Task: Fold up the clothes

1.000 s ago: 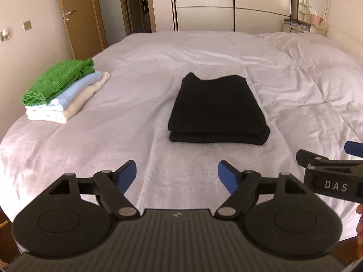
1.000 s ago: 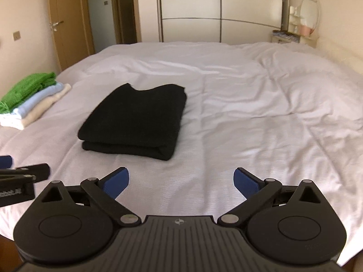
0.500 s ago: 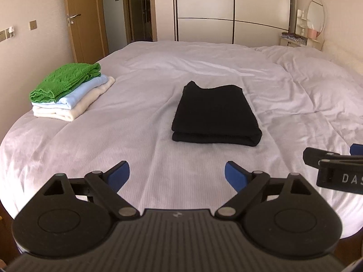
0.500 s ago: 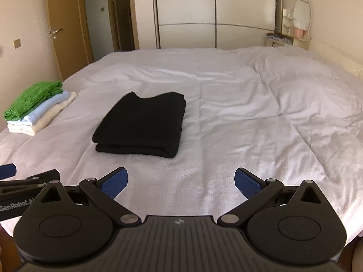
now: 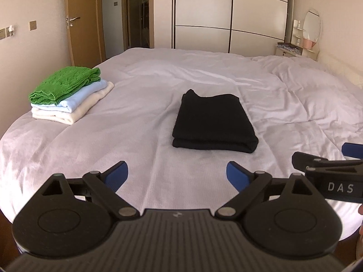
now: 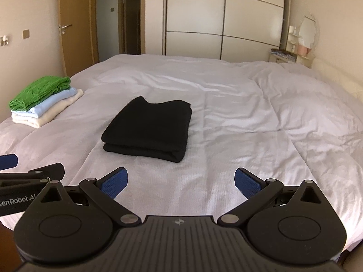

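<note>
Black folded garment (image 5: pixel 214 120), three stacked garments (image 5: pixel 68 95), two grippers

Folded garment (image 5: pixel 214 122) mid-bed (image 5: pixel 136 163), stack of folded clothes (image 5: pixel 70 95) to its left near the bed's edge, wardrobe (image 5: pixel 229 15) behind

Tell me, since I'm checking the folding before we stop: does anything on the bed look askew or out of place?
Nothing stands out. The black garment lies folded flat mid-bed, apart from the neat stack of green, blue and cream pieces. Both grippers are open and empty.
</note>
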Motion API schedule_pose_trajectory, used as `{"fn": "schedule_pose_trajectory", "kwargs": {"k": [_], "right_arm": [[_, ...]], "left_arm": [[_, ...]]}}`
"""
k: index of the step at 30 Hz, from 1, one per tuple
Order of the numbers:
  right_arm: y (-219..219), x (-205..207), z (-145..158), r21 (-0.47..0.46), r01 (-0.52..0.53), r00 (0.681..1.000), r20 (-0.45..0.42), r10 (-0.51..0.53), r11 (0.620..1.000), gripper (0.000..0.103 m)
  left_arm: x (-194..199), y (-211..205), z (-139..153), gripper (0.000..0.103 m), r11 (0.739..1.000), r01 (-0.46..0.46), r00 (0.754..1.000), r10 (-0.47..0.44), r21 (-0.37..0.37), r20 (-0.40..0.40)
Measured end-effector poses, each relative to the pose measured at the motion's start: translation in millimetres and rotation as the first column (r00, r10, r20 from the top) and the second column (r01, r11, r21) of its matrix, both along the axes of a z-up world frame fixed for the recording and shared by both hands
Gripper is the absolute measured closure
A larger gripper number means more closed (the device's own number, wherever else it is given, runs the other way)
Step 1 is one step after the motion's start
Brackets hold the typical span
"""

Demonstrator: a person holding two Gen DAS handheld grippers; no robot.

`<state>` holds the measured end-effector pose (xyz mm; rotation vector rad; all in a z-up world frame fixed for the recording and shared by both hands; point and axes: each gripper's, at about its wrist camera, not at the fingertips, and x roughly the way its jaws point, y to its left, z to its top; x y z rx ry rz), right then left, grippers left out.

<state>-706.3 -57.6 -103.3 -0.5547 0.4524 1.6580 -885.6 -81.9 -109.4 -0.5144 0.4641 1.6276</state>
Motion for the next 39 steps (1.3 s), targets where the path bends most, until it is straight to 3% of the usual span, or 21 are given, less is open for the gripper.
{"fn": "schedule_pose_trajectory", "kwargs": {"k": [18, 23, 24, 26, 28, 31, 34, 37, 39], "right_arm": [[84.1, -8.2, -39.6, -0.122, 0.017, 1.000, 0.011, -0.015, 0.992, 0.000], [113.0, 0.0, -57.4, -0.140, -0.006, 0.998, -0.067, -0.004, 0.990, 0.000], [119.2, 4.0, -61.1, -0.135, -0.015, 0.994, -0.105, 0.000, 0.991, 0.002], [135.1, 14.4, -67.5, -0.124, -0.025, 0.979, -0.202, 0.000, 0.992, 0.015], [153.8, 25.2, -72.7, -0.117, -0.024, 0.955, -0.295, -0.011, 0.993, 0.040], [188.0, 38.2, -80.2, -0.129, -0.033, 0.911, -0.413, -0.023, 0.991, 0.066], [223.0, 47.0, -87.1, -0.129, -0.053, 0.863, -0.504, -0.020, 0.990, 0.070], [255.0, 49.0, -90.7, -0.111, -0.065, 0.838, -0.546, -0.006, 0.992, 0.073], [274.9, 50.2, -95.2, -0.104, -0.080, 0.821, -0.571, 0.006, 0.991, 0.075]], "left_arm": [[-12.0, 94.3, -28.3, 0.010, 0.996, 0.049, 0.999, -0.050, -0.076, -0.008], [-32.1, 130.6, -39.7, 0.015, 0.988, 0.138, 0.990, -0.136, -0.066, 0.038], [-37.7, 138.6, -41.4, 0.022, 0.985, 0.162, 0.986, -0.159, -0.061, 0.059], [-49.2, 155.1, -44.5, 0.039, 0.977, 0.209, 0.974, -0.204, -0.051, 0.099], [-59.1, 176.6, -44.7, 0.062, 0.970, 0.240, 0.964, -0.233, -0.045, 0.130], [-66.6, 212.4, -46.9, 0.065, 0.955, 0.294, 0.948, -0.286, -0.035, 0.142], [-66.3, 255.4, -49.3, 0.066, 0.925, 0.379, 0.913, -0.370, -0.024, 0.172], [-65.3, 298.3, -55.3, 0.068, 0.892, 0.451, 0.870, -0.435, -0.017, 0.230], [-63.8, 326.8, -68.9, 0.076, 0.874, 0.485, 0.847, -0.459, -0.036, 0.269]]}}
